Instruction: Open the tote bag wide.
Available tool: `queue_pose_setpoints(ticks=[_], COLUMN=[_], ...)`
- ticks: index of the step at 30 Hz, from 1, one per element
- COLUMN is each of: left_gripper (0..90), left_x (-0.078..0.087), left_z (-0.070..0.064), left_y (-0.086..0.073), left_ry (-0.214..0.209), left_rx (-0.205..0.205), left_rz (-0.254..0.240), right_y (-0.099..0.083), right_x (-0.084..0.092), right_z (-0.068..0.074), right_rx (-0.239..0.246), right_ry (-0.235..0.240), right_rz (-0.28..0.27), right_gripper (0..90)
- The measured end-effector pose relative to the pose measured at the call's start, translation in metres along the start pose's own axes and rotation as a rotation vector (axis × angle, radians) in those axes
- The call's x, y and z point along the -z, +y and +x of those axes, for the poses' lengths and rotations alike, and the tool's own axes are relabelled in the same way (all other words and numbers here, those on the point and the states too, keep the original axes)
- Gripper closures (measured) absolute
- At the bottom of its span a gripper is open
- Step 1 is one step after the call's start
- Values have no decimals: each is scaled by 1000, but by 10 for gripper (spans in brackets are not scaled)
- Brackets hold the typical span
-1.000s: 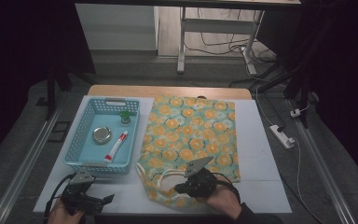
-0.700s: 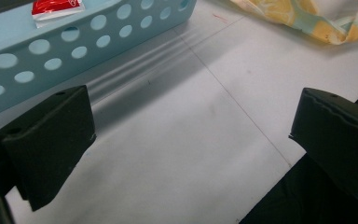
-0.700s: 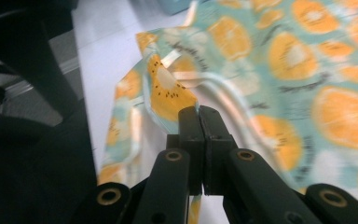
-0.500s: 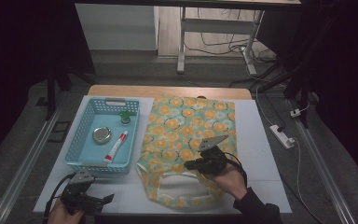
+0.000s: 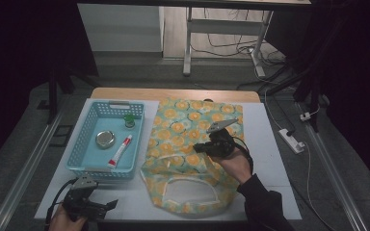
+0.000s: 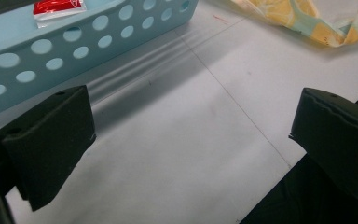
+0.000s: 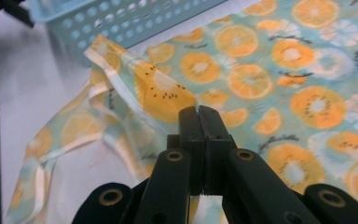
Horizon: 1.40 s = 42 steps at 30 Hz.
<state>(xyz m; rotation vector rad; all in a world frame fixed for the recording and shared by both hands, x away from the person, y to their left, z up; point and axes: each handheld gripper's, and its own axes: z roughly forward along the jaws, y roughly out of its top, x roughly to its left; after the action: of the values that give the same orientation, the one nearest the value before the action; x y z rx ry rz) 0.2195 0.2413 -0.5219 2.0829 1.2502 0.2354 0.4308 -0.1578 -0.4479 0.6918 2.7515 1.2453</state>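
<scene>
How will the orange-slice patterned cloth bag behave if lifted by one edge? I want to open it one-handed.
Probably floppy: the orange-slice patterned cloth bag folds and drapes where the right gripper pinches its edge. Likely light, since one pinch raises it. The rest may drag along the white table.

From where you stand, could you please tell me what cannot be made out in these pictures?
- High view: what the pale blue perforated plastic basket holds is too small to identify: a round silver tin, a red-and-white tube, a small green thing.
- High view: the inside of the orange-fruit-print cloth bag is hidden by its own fabric.
- Left gripper view: the tube is cut off by the top edge.
- Right gripper view: the shut fingers cover the pinched cloth.
</scene>
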Motion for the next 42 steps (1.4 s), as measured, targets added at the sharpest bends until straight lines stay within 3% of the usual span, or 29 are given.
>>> queue_pose_setpoints(ticks=[6,14,26,42], left_gripper=[0,0,0,0], left_x=[0,0,1,0], left_z=[1,1,2,2], left_y=[0,0,0,0], left_ry=[-6,-6,-10,-13], left_rx=[5,7,14,18], left_rz=[-3,-4,-5,-3], right_y=[9,25,41,36], right_x=[-5,-11,-15,-42], right_z=[-14,-33,-64,-102], right_rx=[-12,17,2,-48], right_ry=[-26,-82,-136,-178], right_rz=[-8,-16,-50,-15], right_gripper=[891,891,891,891])
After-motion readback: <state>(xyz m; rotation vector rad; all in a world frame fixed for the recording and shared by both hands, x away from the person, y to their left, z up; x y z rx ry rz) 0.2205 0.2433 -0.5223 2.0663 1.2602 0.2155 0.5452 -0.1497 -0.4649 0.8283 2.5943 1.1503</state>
